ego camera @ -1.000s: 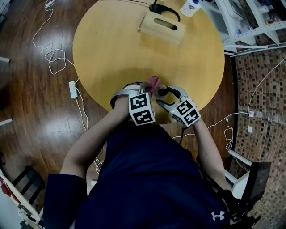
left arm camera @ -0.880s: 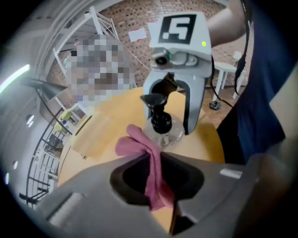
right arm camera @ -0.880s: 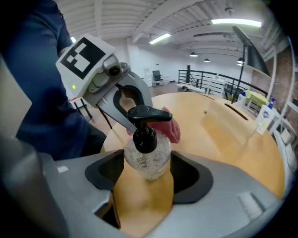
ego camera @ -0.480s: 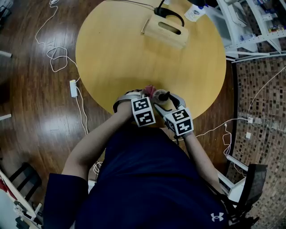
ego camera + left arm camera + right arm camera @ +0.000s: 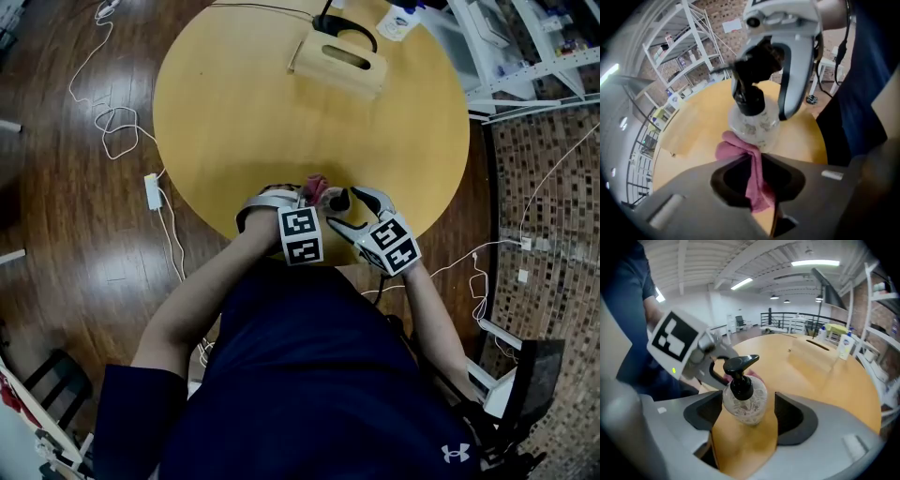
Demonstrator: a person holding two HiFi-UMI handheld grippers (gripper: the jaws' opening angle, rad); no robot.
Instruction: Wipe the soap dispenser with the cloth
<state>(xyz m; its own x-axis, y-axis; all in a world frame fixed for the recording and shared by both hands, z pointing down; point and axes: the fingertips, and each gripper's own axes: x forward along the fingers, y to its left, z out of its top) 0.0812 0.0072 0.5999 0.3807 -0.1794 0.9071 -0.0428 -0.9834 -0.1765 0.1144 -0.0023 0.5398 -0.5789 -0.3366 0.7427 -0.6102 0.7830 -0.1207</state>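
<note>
Working at the near edge of the round desk (image 5: 244, 112), close to the person's body. Right claw (image 5: 746, 414) is standing released: its jaws have just been opening and are now straddling the dispenser (image 5: 744, 401) with a gap showing on one side, so nothing is pinning the bottle. Left claw (image 5: 757, 161) is clenching the cloth (image 5: 736, 149), a pink bunch that is lying against the bottle's lower side. Dispenser is standing upright on the desk, black pump on top, right between the two claws and near the rim.

Risks, as I am judging them: with the right claw loose, a push from the cloth is likely to be sliding or tipping the bottle, possibly toward the desk edge. Rubbing high near the pump is risking a squirt of soap. Cloth is hanging in a thin fold through the jaws, so a hard drag may be pulling it free.
</note>
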